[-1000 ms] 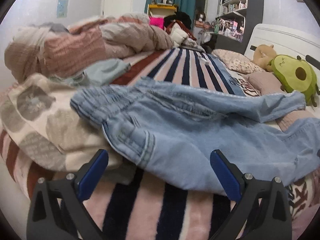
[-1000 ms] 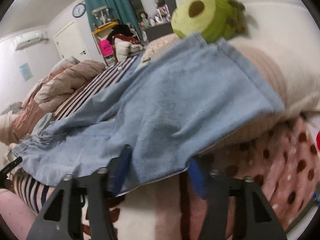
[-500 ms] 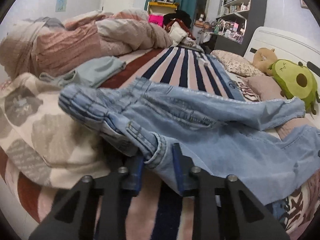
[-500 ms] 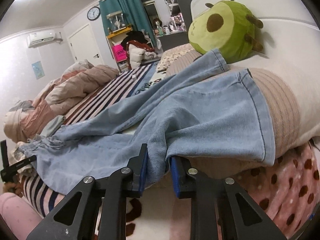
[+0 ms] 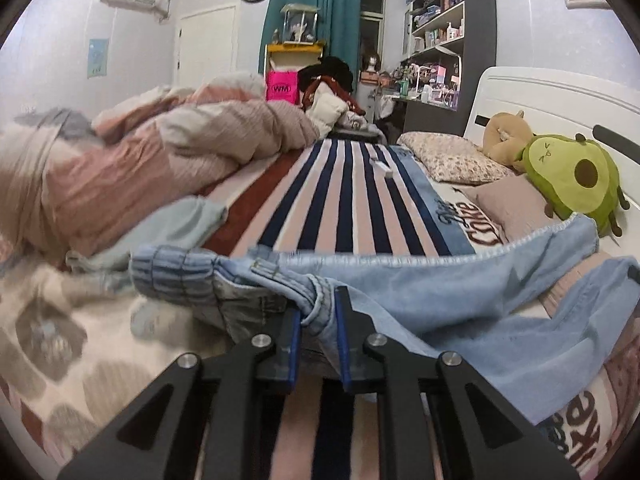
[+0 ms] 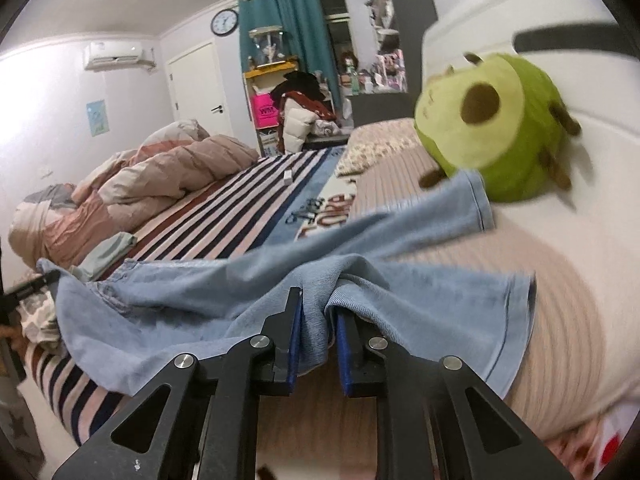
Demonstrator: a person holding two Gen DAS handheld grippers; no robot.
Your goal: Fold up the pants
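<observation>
**Both grips set, denim lifting off the bed**

Left wrist view: since half a second ago the waistband end has risen; the pants (image 5: 460,292) now hang from my left gripper (image 5: 317,322), which is clamped on a bunch of denim near the waistband, where a second ago its jaws stood wide apart. The cloth drapes across the striped blanket (image 5: 352,200) toward the avocado plush (image 5: 576,178).

Right wrist view: my right gripper (image 6: 317,322) is pinched tight on a fold of the nearer leg, and the leg has pulled up compared with half a second ago. The far hem lies just beside the plush, on the beige pillow (image 6: 560,280).

To do this well, I judge I should raise both ends level, keep the fabric taut between grippers, and clear the pillow before carrying one edge over the other.
</observation>
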